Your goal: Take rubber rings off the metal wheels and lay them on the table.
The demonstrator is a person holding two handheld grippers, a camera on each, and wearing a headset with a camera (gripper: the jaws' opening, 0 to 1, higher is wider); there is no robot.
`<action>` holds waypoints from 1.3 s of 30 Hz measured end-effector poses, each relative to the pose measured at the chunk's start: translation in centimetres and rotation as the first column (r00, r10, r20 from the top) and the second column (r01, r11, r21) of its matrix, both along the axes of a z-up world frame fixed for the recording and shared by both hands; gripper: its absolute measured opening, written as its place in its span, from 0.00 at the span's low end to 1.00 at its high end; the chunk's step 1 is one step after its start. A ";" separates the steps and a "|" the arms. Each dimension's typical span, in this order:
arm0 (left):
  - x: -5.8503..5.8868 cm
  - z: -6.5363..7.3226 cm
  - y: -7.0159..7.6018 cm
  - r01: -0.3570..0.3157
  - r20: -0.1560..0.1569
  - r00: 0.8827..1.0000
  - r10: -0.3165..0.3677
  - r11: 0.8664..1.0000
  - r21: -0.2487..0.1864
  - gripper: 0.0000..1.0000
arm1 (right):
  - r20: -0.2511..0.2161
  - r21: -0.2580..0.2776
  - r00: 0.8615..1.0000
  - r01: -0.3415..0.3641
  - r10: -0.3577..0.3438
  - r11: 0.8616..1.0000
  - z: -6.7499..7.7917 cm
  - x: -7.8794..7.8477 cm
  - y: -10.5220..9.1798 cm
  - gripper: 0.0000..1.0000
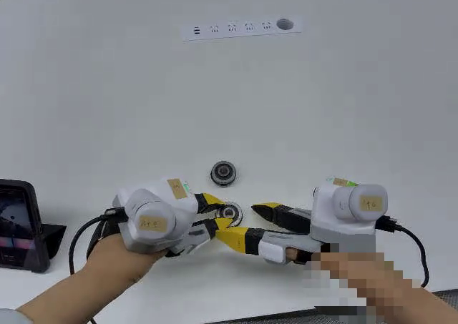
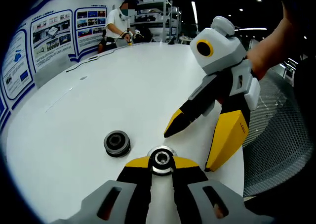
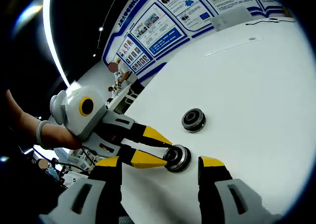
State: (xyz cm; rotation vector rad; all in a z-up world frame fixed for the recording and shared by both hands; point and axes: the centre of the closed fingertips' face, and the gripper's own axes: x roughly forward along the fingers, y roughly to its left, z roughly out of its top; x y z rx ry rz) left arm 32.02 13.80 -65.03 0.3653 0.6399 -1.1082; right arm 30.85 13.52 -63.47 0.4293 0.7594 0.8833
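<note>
White power strip (image 1: 241, 28) at the far side, dark tablet (image 1: 18, 224) propped at left, blue-trimmed wall posters (image 3: 158, 28)

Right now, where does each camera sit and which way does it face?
Head view: headset, facing forward and down at the table; left gripper, right gripper, a forearm show.
Left gripper view: along its own jaws, shut on a wheel; right gripper shows at right.
Right gripper view: between its own open jaws, toward that wheel.
All share the other wheel.
</note>
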 end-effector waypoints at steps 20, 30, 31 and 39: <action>0.1 -0.5 -0.2 0.026 -0.003 1.000 -0.026 1.000 0.002 0.14 | -0.016 0.013 1.000 0.000 0.000 1.000 -0.3 0.3 0.5 0.63; 0.1 -0.5 -0.2 0.021 -0.003 1.000 -0.021 1.000 -0.011 0.13 | -0.035 0.036 0.999 -0.002 0.003 0.999 -0.2 0.5 1.1 0.63; 0.1 -0.5 -0.2 0.020 -0.003 1.000 -0.020 1.000 -0.012 0.13 | -0.042 0.043 0.999 -0.001 0.003 0.999 -0.2 0.6 1.2 0.63; 0.1 -0.5 -0.2 0.013 -0.004 1.000 -0.013 1.000 -0.017 0.13 | -0.060 0.065 0.998 0.005 -0.002 0.998 -0.1 1.0 1.5 0.62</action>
